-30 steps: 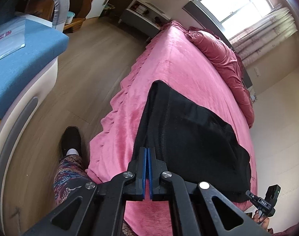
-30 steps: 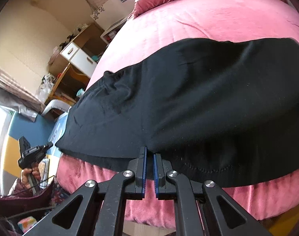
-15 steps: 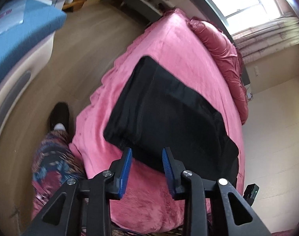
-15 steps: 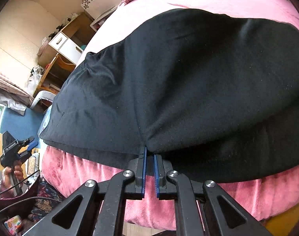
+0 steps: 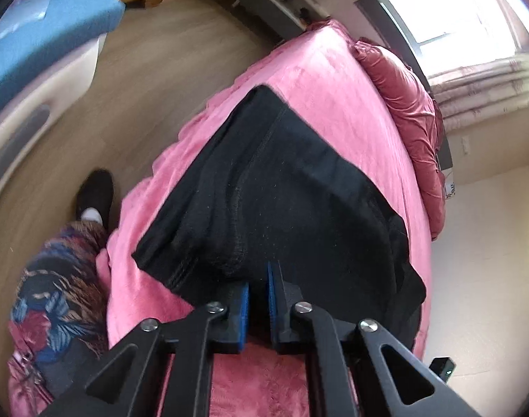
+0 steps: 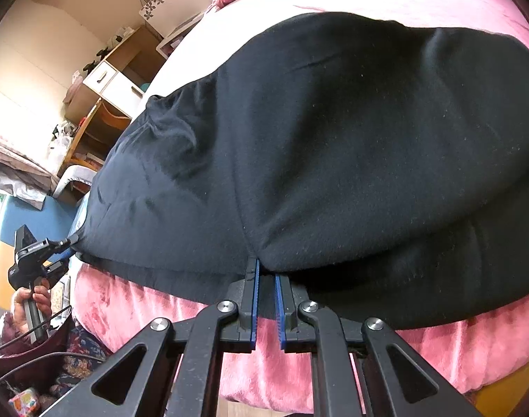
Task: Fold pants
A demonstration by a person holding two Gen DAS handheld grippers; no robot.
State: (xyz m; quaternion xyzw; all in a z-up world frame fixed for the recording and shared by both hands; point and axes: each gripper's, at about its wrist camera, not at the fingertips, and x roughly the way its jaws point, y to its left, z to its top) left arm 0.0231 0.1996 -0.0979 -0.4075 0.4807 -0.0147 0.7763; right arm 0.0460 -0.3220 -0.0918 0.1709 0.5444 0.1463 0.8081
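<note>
One pair of black pants (image 5: 299, 187) lies folded on one pink bed (image 5: 337, 93), near its foot edge; a stitched seam runs down the cloth in the left wrist view. Two grippers work it, one per hand. The left gripper (image 5: 258, 286) sits at the near hem, its blue pads (image 5: 244, 309) drawn close with black cloth pinched between them; its jaws have just been closing onto that edge. The right gripper (image 6: 266, 278) sits at the other side of the near hem, jaws clenched on a pleat of the top layer, which puckers into a crease rising from the tips. In the right wrist view the left gripper also shows at the far left, held by one hand (image 6: 33, 300), its tips meeting the pants' corner.

One dark red quilt (image 5: 410, 111) is bunched along the head of the bed under one bright window (image 5: 448, 17). One patterned trouser leg (image 5: 59, 278) and one dark shoe (image 5: 96, 194) stand on the wood floor (image 5: 153, 80) beside the bed. One blue-topped seat (image 5: 45, 31) is cut off at the left edge.

No writing is legible anywhere. The left wrist view is motion-blurred toward its edges. The shelves (image 6: 104, 80) against the far wall hold clutter too small to make out.
</note>
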